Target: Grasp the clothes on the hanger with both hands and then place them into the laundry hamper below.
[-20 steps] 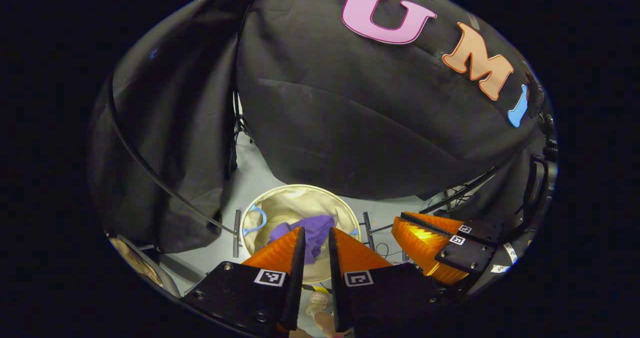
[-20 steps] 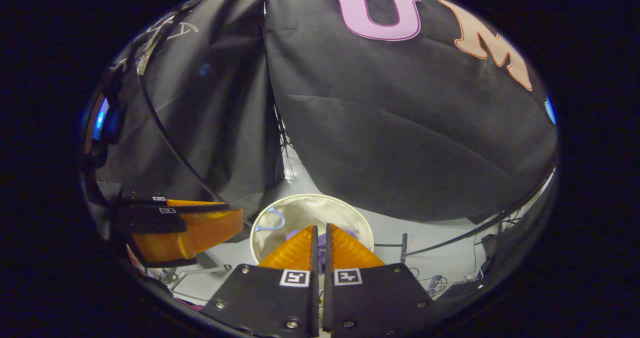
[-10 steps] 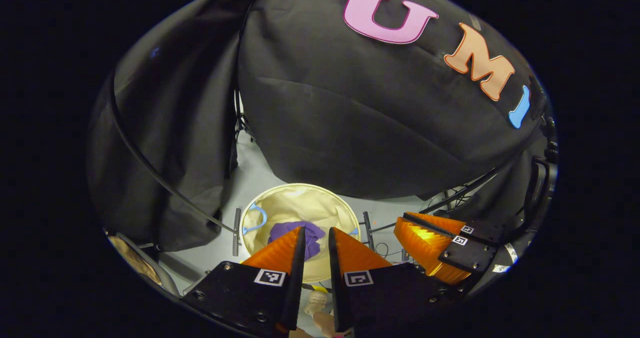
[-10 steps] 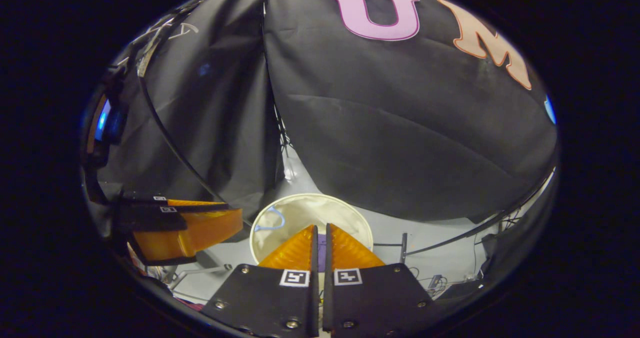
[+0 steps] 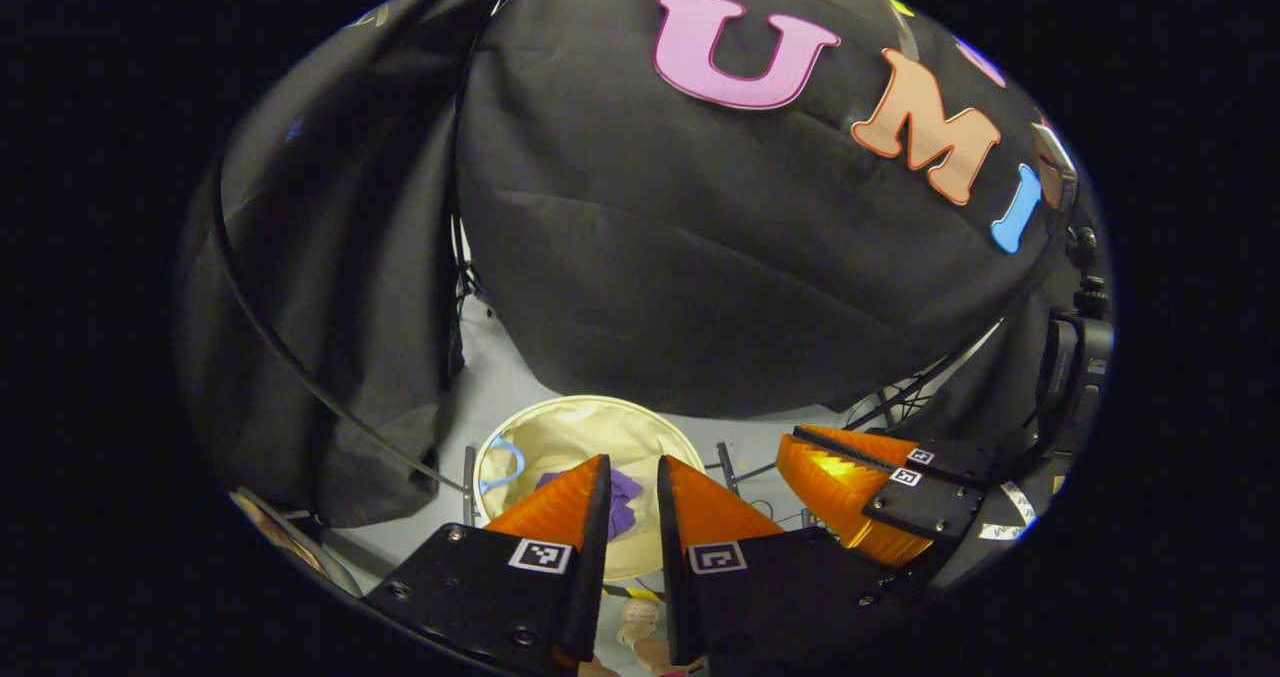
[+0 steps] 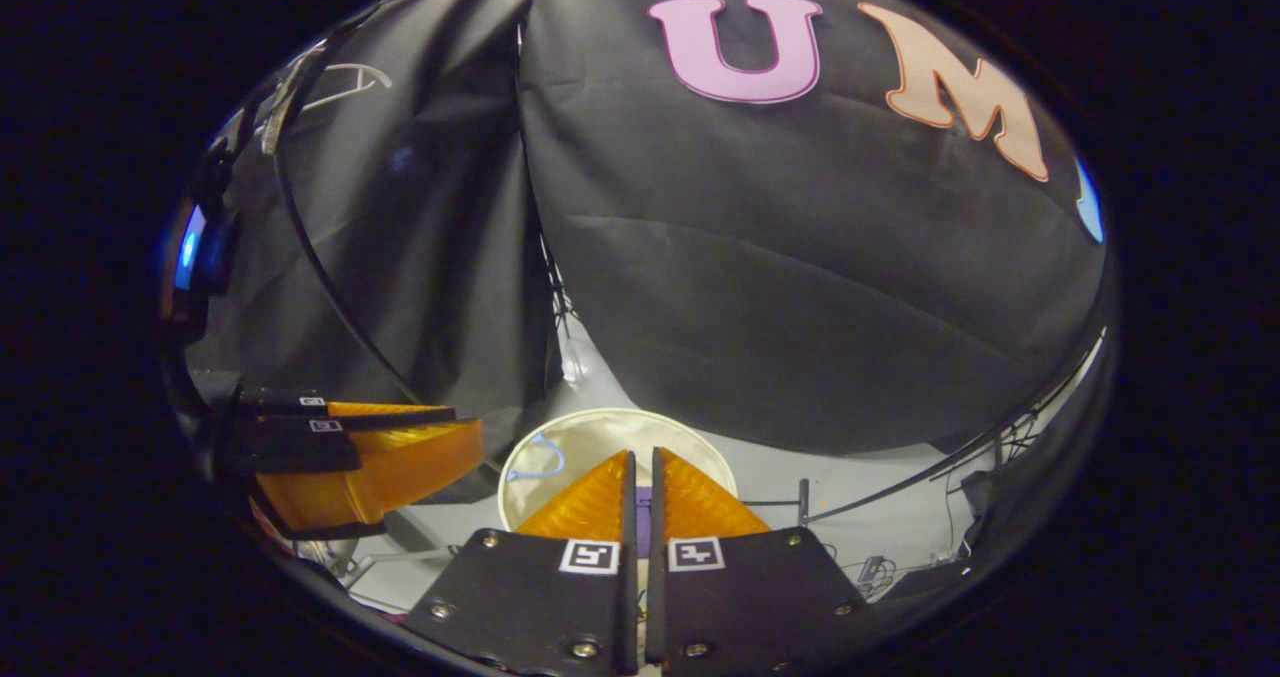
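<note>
Below, the pale grey booth floor (image 5: 500, 387) carries a round cream fabric laundry hamper (image 5: 560, 427), which stands open at the foot of the black cloth wall (image 5: 700, 257); in the right gripper view the same hamper (image 6: 590, 432) sits just ahead of that gripper's fingers. A thin black cable (image 5: 260, 327) curves down across the wall on the left.

The left gripper (image 5: 632, 472) hangs above the hamper with a clear gap between its fingers and nothing held between them. The right gripper (image 6: 640, 462) also hangs above the hamper, its fingers drawn almost together with only a narrow slit between them and no cloth pinched there. In the left gripper view the right gripper (image 5: 800, 462) shows off to the side, and in the right gripper view the left gripper (image 6: 470, 437) shows likewise.

The crumpled purple garment (image 5: 622, 497) lies inside the hamper on its bottom, apart from both grippers; a sliver of it (image 6: 642, 507) appears through the slit in the right gripper view. A small light-blue loop handle (image 5: 505, 467) hangs on the hamper's inner wall (image 6: 535, 457).
</note>
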